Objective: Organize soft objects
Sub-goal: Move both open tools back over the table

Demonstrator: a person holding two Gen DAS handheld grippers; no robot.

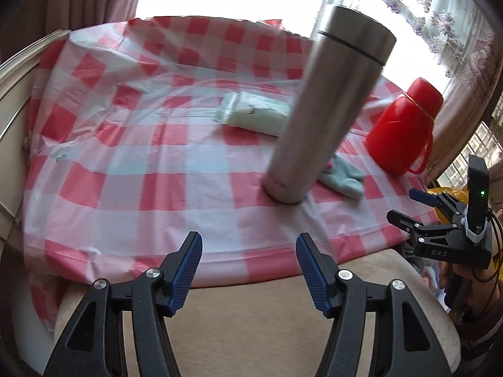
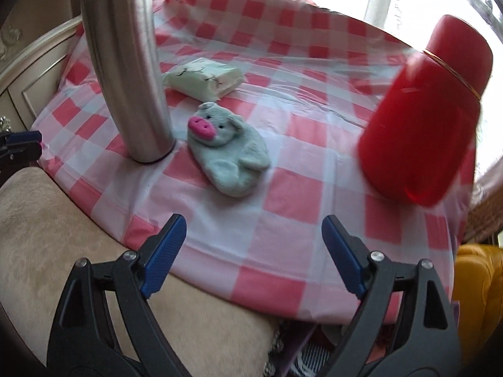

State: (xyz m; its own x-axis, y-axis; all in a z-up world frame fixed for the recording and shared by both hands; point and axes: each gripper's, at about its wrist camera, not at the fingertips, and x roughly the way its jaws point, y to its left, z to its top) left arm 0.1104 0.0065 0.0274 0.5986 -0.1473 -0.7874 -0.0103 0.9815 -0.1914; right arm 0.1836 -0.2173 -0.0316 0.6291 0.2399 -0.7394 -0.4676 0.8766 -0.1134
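A pale blue plush pig (image 2: 228,150) with a pink snout lies flat on the red-and-white checked cloth (image 2: 298,188), just right of a steel flask (image 2: 125,69). In the left wrist view the pig (image 1: 344,177) is partly hidden behind the flask (image 1: 327,103). A pale green soft tissue pack (image 2: 204,78) lies farther back; it also shows in the left wrist view (image 1: 254,114). My left gripper (image 1: 250,251) is open and empty over the cloth's near edge. My right gripper (image 2: 254,232) is open and empty, short of the pig, and shows in the left wrist view (image 1: 408,205).
A red lidded jug (image 2: 424,119) with a handle stands at the right; it also shows in the left wrist view (image 1: 402,125). A beige cushion (image 1: 251,314) lies below the cloth's near edge. A cream wooden frame (image 2: 31,72) borders the left. Something yellow (image 2: 478,282) sits low right.
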